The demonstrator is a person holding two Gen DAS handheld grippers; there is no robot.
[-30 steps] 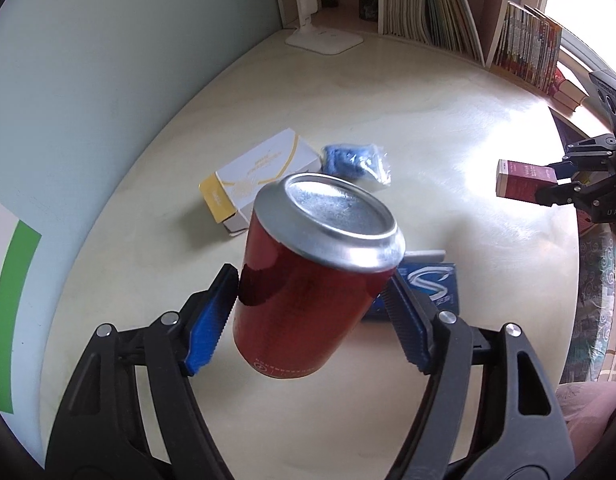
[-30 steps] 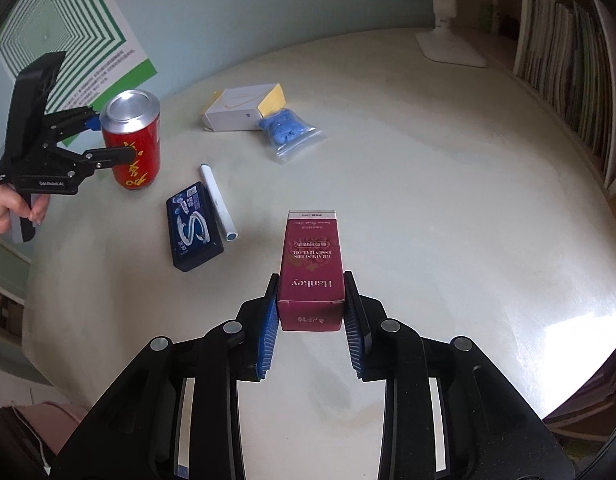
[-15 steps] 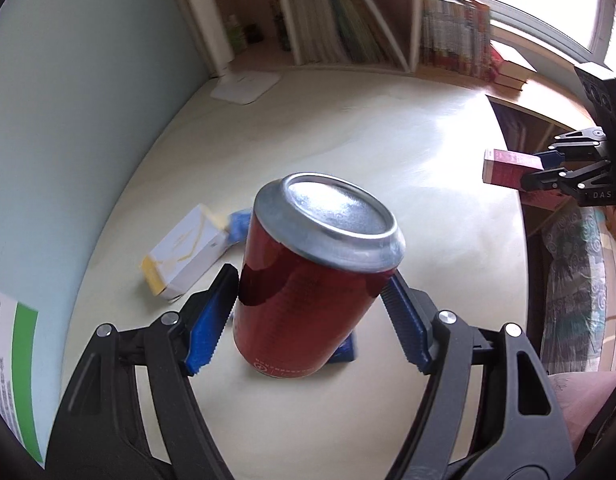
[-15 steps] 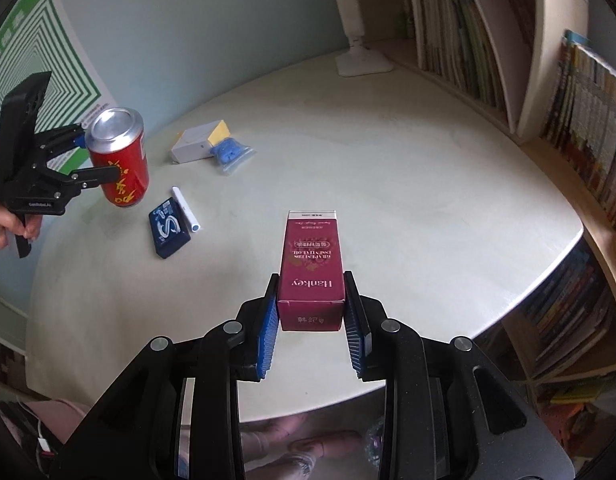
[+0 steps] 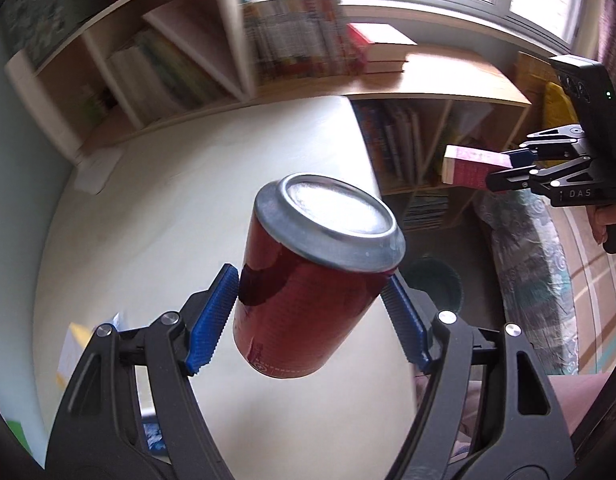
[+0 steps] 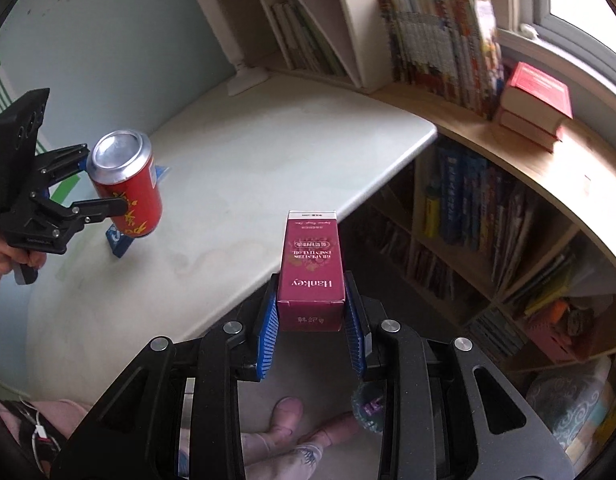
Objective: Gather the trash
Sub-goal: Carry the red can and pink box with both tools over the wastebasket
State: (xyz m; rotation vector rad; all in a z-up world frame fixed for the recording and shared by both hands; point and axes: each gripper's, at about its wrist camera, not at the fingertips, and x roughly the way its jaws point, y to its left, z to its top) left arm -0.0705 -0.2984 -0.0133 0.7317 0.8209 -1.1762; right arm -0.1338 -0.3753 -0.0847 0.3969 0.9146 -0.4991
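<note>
My left gripper (image 5: 309, 316) is shut on a red drink can (image 5: 308, 300) with a silver top, held tilted in the air over the white table's (image 5: 196, 184) right edge. The same red can (image 6: 126, 184) shows at the left of the right wrist view, in the left gripper (image 6: 96, 184). My right gripper (image 6: 311, 320) is shut on a maroon carton (image 6: 311, 268), held past the table's (image 6: 244, 168) edge above the floor. That maroon carton (image 5: 473, 168) appears at the right of the left wrist view. A dark round bin (image 5: 433, 284) stands on the floor behind the can.
A yellow and white box (image 5: 74, 344) and a blue pack (image 6: 118, 240) lie on the table. Bookshelves (image 6: 459, 208) full of books stand beyond the table's edge. Red books (image 6: 535, 100) are stacked on the shelf top. A person's feet (image 6: 284, 424) are on the floor below.
Both grippers have swung right, away from the table's middle toward its edge, each still gripping its item. The floor, the bin and the low shelves have come into view.
</note>
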